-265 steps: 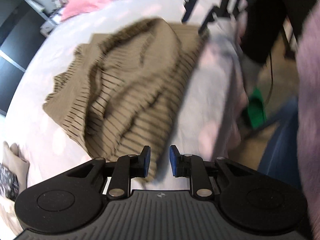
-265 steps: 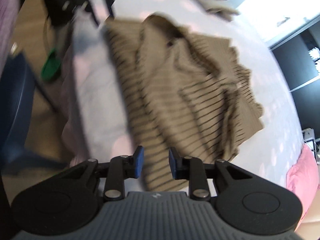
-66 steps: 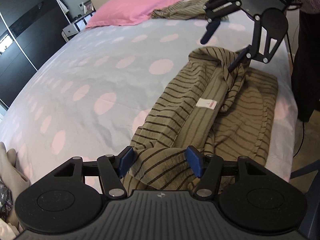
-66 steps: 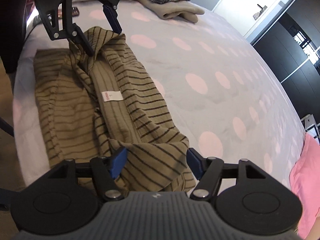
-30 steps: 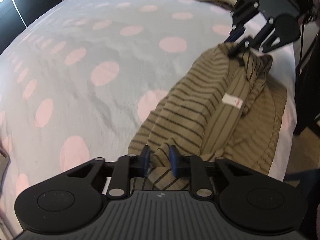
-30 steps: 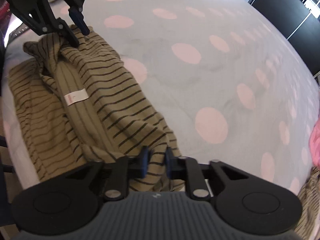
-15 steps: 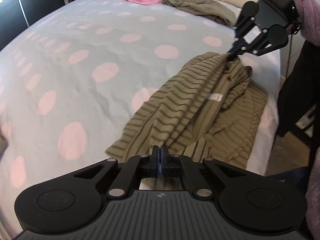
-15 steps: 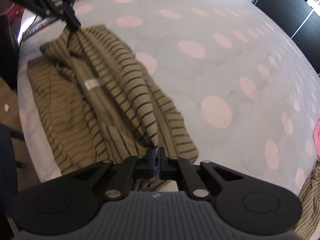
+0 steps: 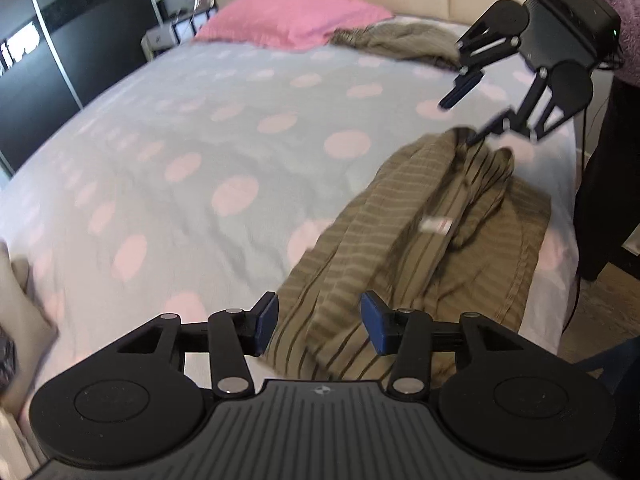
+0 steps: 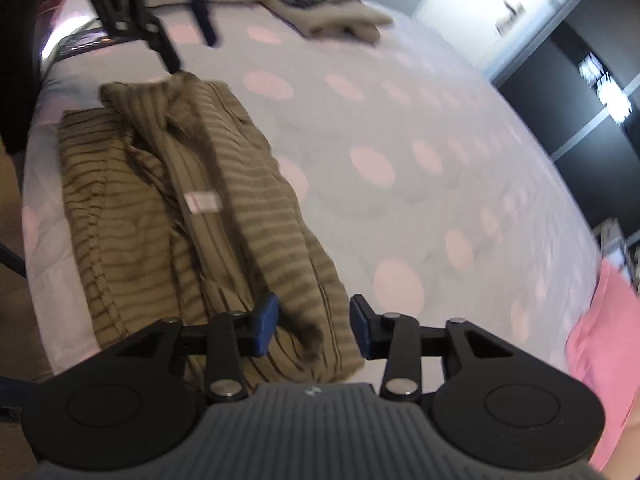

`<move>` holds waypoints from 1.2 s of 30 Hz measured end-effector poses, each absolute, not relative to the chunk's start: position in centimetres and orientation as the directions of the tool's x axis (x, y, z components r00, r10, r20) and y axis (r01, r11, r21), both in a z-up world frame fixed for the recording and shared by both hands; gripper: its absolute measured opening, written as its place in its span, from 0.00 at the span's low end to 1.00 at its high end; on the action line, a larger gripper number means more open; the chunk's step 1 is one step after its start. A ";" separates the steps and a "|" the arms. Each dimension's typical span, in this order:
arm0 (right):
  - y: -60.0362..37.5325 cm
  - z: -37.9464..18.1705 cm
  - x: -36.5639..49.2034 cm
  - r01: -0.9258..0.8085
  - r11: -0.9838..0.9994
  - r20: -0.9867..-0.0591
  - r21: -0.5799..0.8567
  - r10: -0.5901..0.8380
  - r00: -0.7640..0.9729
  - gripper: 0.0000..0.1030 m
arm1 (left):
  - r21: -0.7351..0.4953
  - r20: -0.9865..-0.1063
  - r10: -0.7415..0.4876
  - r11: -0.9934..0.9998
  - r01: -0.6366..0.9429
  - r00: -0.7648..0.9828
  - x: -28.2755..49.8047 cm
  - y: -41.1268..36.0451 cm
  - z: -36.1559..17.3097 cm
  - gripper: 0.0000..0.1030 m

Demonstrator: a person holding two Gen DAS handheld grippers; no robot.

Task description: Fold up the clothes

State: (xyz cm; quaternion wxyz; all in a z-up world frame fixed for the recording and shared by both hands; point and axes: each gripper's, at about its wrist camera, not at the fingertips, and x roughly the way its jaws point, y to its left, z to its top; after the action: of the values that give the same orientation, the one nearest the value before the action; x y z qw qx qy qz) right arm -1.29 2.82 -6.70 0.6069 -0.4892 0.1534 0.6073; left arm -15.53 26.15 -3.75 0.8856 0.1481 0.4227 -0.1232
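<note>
While both sets of jaws are standing wide apart and gripping nothing, the left gripper [image 9: 319,322] and right gripper [image 10: 314,324] are hovering over opposite ends of the striped olive garment [image 9: 420,240], which is lying bunched along the polka-dot bed [image 9: 200,152] edge; a pink pillow [image 9: 292,20] and another striped garment [image 9: 400,40] are lying at the far end.

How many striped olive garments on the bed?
2. One striped garment bunched at the near bed edge between both open hand-held grippers; a second striped garment crumpled beside the pink pillow. Others may be hidden.
</note>
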 end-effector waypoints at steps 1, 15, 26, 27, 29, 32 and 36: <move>3.0 -7.0 -1.4 -0.884 -0.230 -0.787 -0.407 0.579 0.212 0.62 | 0.164 -0.786 -0.105 0.915 0.368 0.609 -15.4 25.6 -3.8 0.43; 5.8 -10.3 -2.2 -0.827 -0.413 -0.869 -0.383 0.463 0.171 0.56 | 0.251 -0.903 -0.026 0.778 0.576 0.429 -13.0 23.3 -9.1 0.47; 2.0 -9.4 -3.9 -0.820 -0.448 -0.880 -0.355 0.456 0.132 0.10 | 0.265 -0.900 -0.014 0.775 0.573 0.436 -14.2 23.2 -8.4 0.24; 1.8 -9.4 -3.9 -0.821 -0.445 -0.878 -0.358 0.458 0.135 0.09 | 0.267 -0.898 -0.016 0.773 0.575 0.439 -14.4 23.0 -8.2 0.18; 1.7 -9.3 -4.1 -0.822 -0.437 -0.872 -0.366 0.468 0.140 0.08 | 0.270 -0.895 -0.021 0.769 0.580 0.445 -15.0 22.5 -7.6 0.08; 1.1 -9.0 -4.5 -0.823 -0.424 -0.863 -0.378 0.483 0.148 0.08 | 0.252 -0.896 -0.047 0.764 0.594 0.441 -16.3 21.7 -6.5 0.06; 0.0 -8.9 -5.2 -0.819 -0.431 -0.864 -0.379 0.482 0.147 0.08 | 0.238 -0.904 -0.061 0.749 0.618 0.422 -18.3 20.5 -6.0 0.06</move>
State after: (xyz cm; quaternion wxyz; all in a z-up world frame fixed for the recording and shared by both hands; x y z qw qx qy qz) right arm -5.20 0.01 -8.87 0.5118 -0.5581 0.1511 0.6354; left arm -18.30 20.50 -5.96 0.7945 0.2826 0.4932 -0.2138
